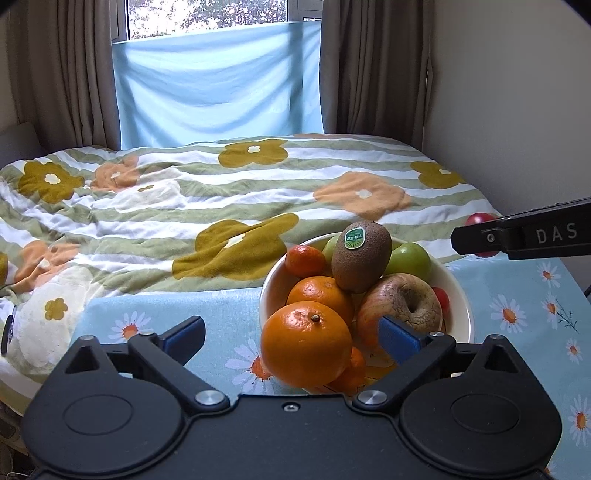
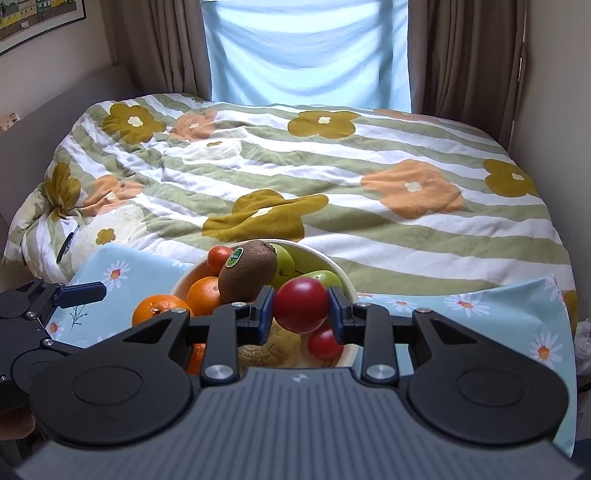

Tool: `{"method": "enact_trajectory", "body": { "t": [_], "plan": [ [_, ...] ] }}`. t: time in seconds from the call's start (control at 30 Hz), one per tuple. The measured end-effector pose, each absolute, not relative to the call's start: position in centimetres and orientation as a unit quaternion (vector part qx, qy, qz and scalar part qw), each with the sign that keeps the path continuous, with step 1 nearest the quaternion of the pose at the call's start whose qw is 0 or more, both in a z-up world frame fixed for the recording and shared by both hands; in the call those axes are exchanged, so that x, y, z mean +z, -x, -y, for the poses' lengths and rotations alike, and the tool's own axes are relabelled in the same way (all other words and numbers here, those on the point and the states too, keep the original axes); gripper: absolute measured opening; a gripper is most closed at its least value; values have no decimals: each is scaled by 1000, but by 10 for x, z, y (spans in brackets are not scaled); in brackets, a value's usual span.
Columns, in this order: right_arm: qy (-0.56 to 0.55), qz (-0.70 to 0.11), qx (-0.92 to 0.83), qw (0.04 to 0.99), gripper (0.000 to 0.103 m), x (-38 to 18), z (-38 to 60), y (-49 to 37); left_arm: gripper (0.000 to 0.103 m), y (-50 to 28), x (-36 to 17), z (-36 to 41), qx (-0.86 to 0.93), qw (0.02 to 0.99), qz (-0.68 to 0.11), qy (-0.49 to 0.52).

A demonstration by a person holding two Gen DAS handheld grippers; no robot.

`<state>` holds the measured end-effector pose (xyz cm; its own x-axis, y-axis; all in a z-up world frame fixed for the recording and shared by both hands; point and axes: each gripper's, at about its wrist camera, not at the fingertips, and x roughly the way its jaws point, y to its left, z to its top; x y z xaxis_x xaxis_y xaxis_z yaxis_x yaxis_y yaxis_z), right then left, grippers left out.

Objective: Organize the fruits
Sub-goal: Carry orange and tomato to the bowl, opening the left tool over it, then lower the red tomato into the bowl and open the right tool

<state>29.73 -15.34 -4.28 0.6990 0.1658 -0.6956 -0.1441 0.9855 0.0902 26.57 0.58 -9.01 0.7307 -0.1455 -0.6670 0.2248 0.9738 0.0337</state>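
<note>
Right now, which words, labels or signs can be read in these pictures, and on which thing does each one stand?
"DAS": white letters on the right hand-held gripper.
Green sticker on the kiwi: print too small to read.
Framed picture on the wall: no readable text.

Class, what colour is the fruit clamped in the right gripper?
Red, seen best in the right wrist view.

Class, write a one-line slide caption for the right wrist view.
Right tongs shut on a red tomato above a white bowl piled with fruit, kiwi on top.
</note>
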Motion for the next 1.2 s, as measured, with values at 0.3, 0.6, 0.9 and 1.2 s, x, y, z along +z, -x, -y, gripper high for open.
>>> {"method": "enact_trajectory", "body": {
  "t": [0.3, 0.6, 0.9, 1.2],
  "plan": [
    [-9, -389, 98, 916, 46, -43, 144, -288, 102, -237, -76, -9, -97, 932, -345, -60],
    [0, -414, 132, 901, 46, -59, 114, -274, 102, -211, -84, -26, -87, 927, -360, -62],
    [0, -415, 141, 899, 52, -72, 96, -270, 102, -199, -95, -45, -73, 924, -370, -61],
    [-17, -380, 127, 916, 96, -57, 107, -261, 102, -195, -89, -47, -77, 926, -364, -60]
  ]
}}
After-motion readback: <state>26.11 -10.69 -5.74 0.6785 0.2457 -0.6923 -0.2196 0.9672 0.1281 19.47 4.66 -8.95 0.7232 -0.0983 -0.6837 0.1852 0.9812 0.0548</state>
